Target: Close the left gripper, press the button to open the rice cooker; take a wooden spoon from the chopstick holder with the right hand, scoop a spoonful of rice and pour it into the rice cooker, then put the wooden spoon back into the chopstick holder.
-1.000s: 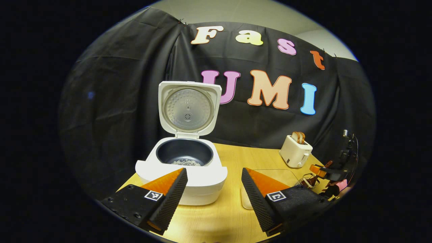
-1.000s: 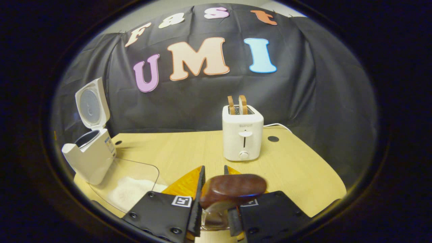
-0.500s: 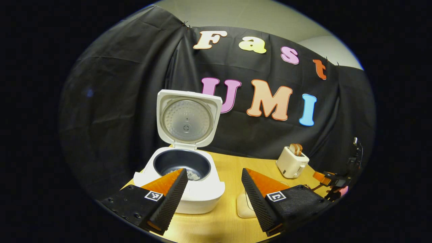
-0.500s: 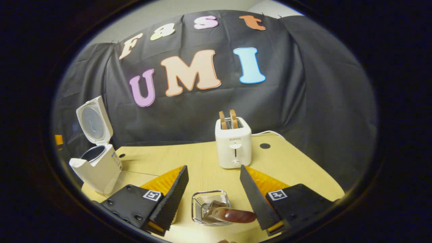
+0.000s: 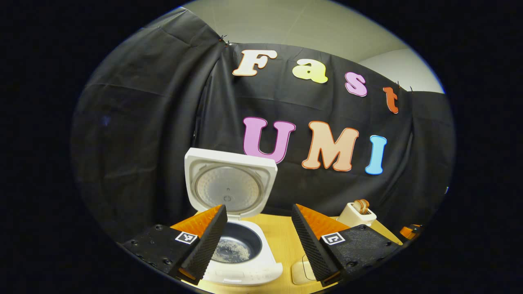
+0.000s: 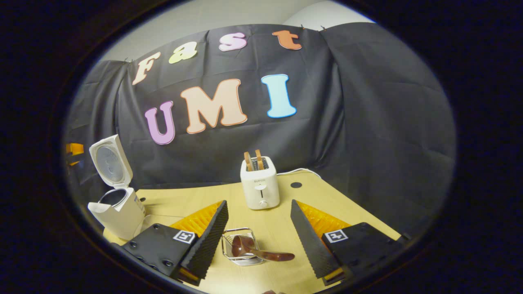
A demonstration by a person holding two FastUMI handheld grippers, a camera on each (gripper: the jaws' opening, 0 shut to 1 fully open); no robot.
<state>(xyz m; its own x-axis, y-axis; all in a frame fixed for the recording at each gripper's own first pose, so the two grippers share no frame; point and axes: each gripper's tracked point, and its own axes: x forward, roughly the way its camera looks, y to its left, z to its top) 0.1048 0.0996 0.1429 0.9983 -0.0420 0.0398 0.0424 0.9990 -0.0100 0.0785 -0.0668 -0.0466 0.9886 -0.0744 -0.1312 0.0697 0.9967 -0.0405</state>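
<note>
The white rice cooker (image 5: 245, 269) stands with its lid (image 5: 229, 188) raised, and a little rice lies in the dark pot (image 5: 235, 250). My left gripper (image 5: 258, 210) hangs open above and in front of it, holding nothing. In the right gripper view, the wooden spoon (image 6: 261, 254) lies in the wire chopstick holder (image 6: 239, 257), bowl inside and handle pointing right over the rim. My right gripper (image 6: 258, 204) is open above the holder, apart from the spoon. The cooker (image 6: 118, 208) sits at that view's left.
A white toaster (image 6: 260, 185) with two slices stands behind the holder, also seen at the right as a toaster (image 5: 357, 212). A clear rice tray (image 6: 161, 217) lies beside the cooker. The wooden table (image 6: 327, 200) ends near the black cloth wall.
My right gripper opened and let go of the spoon, which now rests in the holder. Both grippers have pulled back and risen away from the table.
</note>
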